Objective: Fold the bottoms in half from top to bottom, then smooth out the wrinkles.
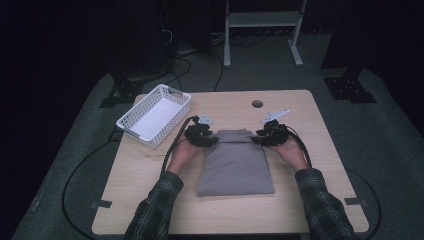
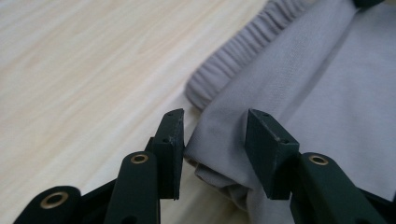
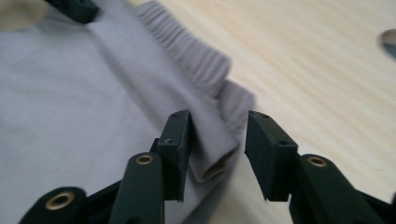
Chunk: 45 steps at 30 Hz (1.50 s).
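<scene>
A folded grey garment (image 1: 235, 165) lies flat in the middle of the wooden table (image 1: 145, 195), its ribbed waistband (image 2: 243, 51) at the far end. My left gripper (image 1: 212, 139) rests at the garment's far left corner and my right gripper (image 1: 257, 139) at its far right corner. In the left gripper view the jaws (image 2: 215, 126) stand apart with the folded corner of cloth (image 2: 299, 79) lying loose between them. In the right gripper view the jaws (image 3: 217, 126) are likewise apart around a fold of the cloth (image 3: 84, 93), with a gap beside the right pad.
A white perforated basket (image 1: 155, 115) stands at the table's far left, with nothing inside. A round hole (image 1: 257, 103) sits near the far edge. Black cables trail from both grippers over the table's sides. A white shelf frame stands on the floor beyond.
</scene>
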### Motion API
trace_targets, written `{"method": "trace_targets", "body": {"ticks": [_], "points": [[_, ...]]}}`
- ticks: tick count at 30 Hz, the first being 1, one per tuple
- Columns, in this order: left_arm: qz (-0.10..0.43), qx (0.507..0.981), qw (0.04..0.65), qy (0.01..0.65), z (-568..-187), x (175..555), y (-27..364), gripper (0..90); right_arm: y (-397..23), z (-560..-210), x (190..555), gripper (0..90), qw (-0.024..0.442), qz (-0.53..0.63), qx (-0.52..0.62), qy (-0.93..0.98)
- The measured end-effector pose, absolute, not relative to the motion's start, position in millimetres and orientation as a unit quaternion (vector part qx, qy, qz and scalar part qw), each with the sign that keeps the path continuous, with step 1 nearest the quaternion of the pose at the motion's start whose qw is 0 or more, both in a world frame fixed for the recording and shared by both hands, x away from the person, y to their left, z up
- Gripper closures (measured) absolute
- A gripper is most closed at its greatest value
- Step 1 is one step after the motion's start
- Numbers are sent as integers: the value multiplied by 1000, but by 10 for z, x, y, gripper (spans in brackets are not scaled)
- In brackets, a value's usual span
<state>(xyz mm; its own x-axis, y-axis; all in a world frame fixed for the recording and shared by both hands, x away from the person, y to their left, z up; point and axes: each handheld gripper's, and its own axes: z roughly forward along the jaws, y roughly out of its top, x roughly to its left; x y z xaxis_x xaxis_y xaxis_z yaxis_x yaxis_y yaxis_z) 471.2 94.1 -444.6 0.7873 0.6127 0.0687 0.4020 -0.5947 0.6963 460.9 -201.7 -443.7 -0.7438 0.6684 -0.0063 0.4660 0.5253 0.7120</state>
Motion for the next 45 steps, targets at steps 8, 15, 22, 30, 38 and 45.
{"method": "trace_targets", "body": {"ticks": [8, 15, 22, 30, 38, 45], "points": [[177, 858, 360, 321, -4351, 4799, 995, 478, -2120, -4416, 4685, 500, 185, 346, 383, 836], [155, 860, 369, 316, -4268, 4728, 1065, 365, -2128, -4282, 4588, 322, 160, 378, 389, 825], [125, 865, 391, 287, -4158, 4539, 1129, 222, -1989, -4186, 4460, 166, 144, 377, 387, 829], [120, 865, 384, 300, -4172, 4352, 1279, 53, -1799, -4172, 4294, 95, 141, 374, 396, 827], [134, 858, 388, 309, -4252, 4148, 1451, 0, -1627, -4201, 4155, 90, 147, 379, 375, 833], [140, 853, 387, 320, -4335, 3947, 1626, 0, -1346, -4342, 4031, 89, 140, 367, 352, 849]]}}
